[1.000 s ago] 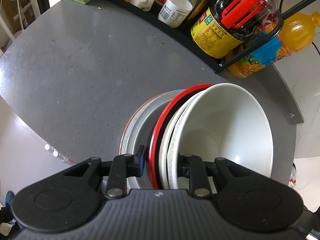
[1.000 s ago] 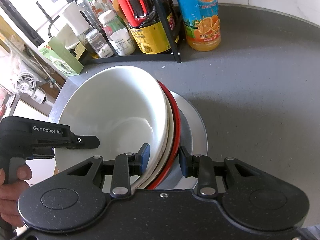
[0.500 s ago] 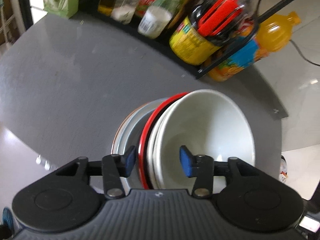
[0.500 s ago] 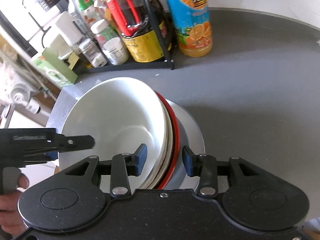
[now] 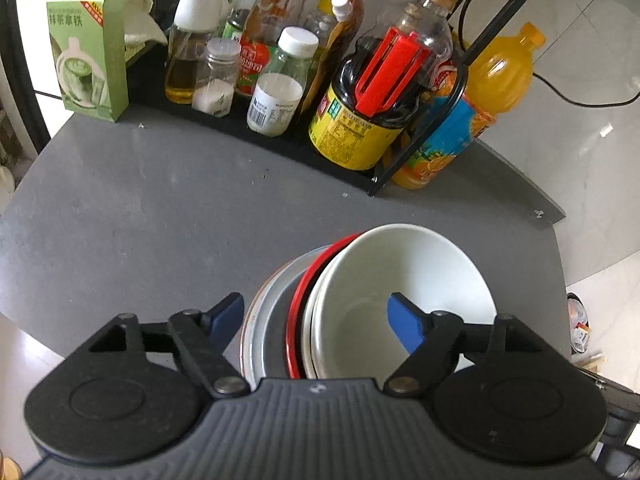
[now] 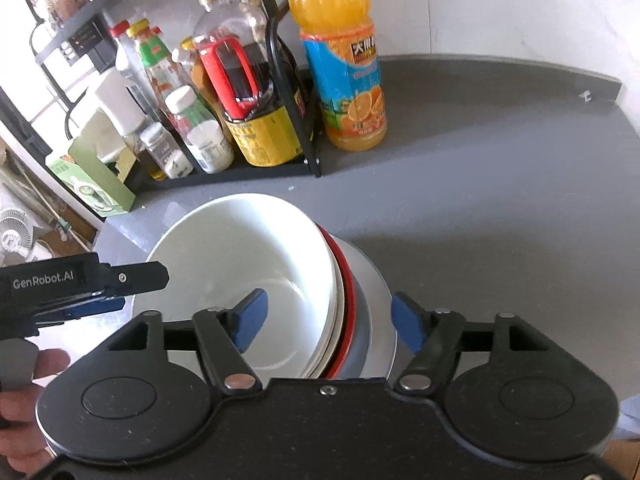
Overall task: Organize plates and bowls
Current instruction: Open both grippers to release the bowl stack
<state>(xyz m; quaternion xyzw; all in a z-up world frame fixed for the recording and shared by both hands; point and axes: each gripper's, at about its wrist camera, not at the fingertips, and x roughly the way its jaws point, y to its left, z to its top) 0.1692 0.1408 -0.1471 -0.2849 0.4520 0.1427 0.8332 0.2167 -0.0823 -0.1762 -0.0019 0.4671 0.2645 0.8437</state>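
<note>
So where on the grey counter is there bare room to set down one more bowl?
The grey counter is bare right of the dish stack, past the orange juice bottle. In the left wrist view another bare patch lies between the stack and the green carton. The black rack of bottles along the back is crowded.

We find a dark grey table (image 5: 140, 208) with a curved edge. Along its far edge stands a black wire rack (image 5: 280, 136) of bottles, with a green carton (image 5: 88, 52) by its left end and an orange juice bottle (image 6: 344, 68) by its right. Near the front edge rests a stack of dishes (image 6: 360, 280).
</note>
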